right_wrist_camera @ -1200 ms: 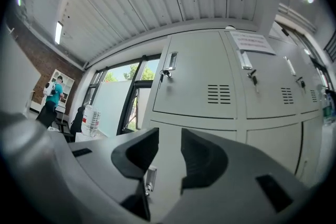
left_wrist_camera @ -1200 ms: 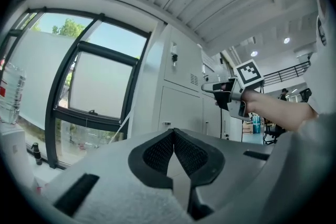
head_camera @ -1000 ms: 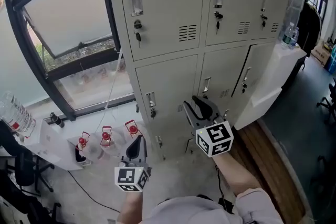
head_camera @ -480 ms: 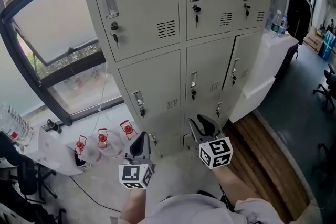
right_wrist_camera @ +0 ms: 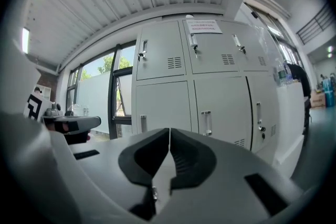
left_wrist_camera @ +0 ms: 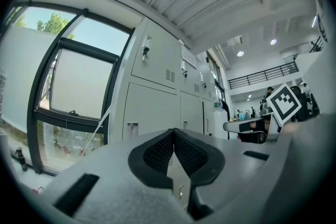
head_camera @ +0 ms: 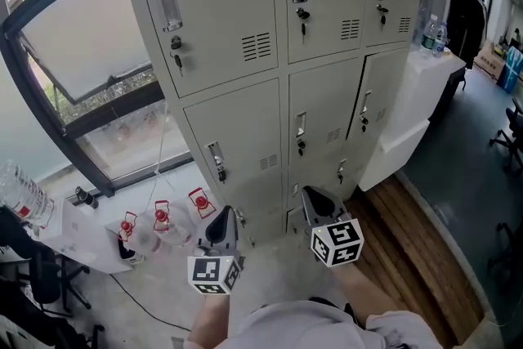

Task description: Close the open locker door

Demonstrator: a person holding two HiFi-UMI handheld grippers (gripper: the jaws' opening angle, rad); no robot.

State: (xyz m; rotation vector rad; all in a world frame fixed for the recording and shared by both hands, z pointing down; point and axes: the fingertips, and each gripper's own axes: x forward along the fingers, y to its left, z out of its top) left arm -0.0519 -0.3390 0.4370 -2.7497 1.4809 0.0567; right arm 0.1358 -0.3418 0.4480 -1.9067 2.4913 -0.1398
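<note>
We judged the closing step done or nearly done. To finish it well, we would press the handle edge of the locker door squarely with shut tips until it sat flush. The left gripper [head_camera: 222, 217] was pinched together on nothing. The right gripper [head_camera: 310, 195] was closing, its pads meeting on nothing. Both hung near us, apart from the lockers [head_camera: 245, 127] ahead, right of the window [head_camera: 90, 45]. Every grey door in view lay flush, and we could not tell which one the task meant.

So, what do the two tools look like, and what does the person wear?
Both the left tool and the right tool have grey bodies, black textured pads and a white cube with black square markers. The person wears a light shirt.
</note>
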